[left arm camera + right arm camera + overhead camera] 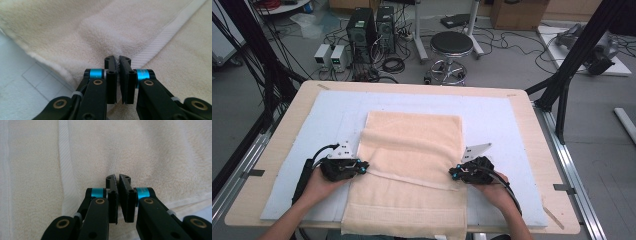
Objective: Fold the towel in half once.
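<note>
Towel is lying folded mid-table on a pale mat. L hand-held gripper is pinching the towel's left edge; R hand-held gripper is clamping its right edge w/ jaws clenched.

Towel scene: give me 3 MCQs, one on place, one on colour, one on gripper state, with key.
1. Where does the towel lie?
A. on the pale blue mat
B. on the stool
C. on the floor

2. What colour is the towel?
A. dark green
B. cream
C. red

3. How do the left gripper and the right gripper stand?
A. both wide open
B. one open, one shut
C. both shut on towel edges

Key: 1 A, the high view shows it spread on the mat. 2 B, cream pile in every view. 3 C, each gripper view shows pads closed with cloth pinched between them.
</note>
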The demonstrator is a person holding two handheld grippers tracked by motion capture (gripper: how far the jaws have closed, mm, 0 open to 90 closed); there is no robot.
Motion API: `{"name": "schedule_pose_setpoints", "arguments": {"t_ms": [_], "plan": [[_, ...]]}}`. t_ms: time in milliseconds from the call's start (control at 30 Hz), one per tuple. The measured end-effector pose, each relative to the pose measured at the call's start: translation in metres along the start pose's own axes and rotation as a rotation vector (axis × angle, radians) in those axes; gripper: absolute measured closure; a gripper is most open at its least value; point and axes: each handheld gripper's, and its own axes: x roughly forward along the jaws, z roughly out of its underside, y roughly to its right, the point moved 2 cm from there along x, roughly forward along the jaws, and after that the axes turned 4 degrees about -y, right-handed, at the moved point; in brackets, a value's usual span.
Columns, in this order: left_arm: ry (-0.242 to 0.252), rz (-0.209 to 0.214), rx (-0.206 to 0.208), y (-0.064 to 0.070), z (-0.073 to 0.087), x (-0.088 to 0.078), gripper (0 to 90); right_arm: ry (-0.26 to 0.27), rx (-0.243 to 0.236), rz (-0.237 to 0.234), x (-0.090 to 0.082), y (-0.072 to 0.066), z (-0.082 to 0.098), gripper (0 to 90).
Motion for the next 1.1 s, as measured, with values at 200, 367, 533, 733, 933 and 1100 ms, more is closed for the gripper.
{"name": "schedule_pose_setpoints", "arguments": {"t_ms": [200,367,533,733,933,1100], "plan": [[0.055,-0.011,0.031,0.012,-0.013,-0.019,84.7,0.054,-0.006,0.005,-0.021,0.001,-0.009,86.2],[0.074,0.0,0.058,0.03,-0.015,-0.04,84.9,0.097,-0.018,-0.003,-0.044,-0.009,-0.011,86.3],[0.097,0.001,0.092,0.061,-0.01,-0.068,85.0,0.105,-0.077,-0.017,-0.064,-0.036,-0.007,86.4],[0.09,0.06,0.131,0.106,0.009,-0.093,84.7,0.13,-0.142,-0.074,-0.091,-0.082,0.004,84.7],[0.078,0.057,0.089,0.102,0.022,-0.09,62.3,0.139,-0.116,-0.147,-0.09,-0.092,0.012,63.4],[0.067,0.042,0.082,0.085,0.019,-0.066,55.7,0.137,-0.072,-0.12,-0.068,-0.066,0.01,61.3]]}}
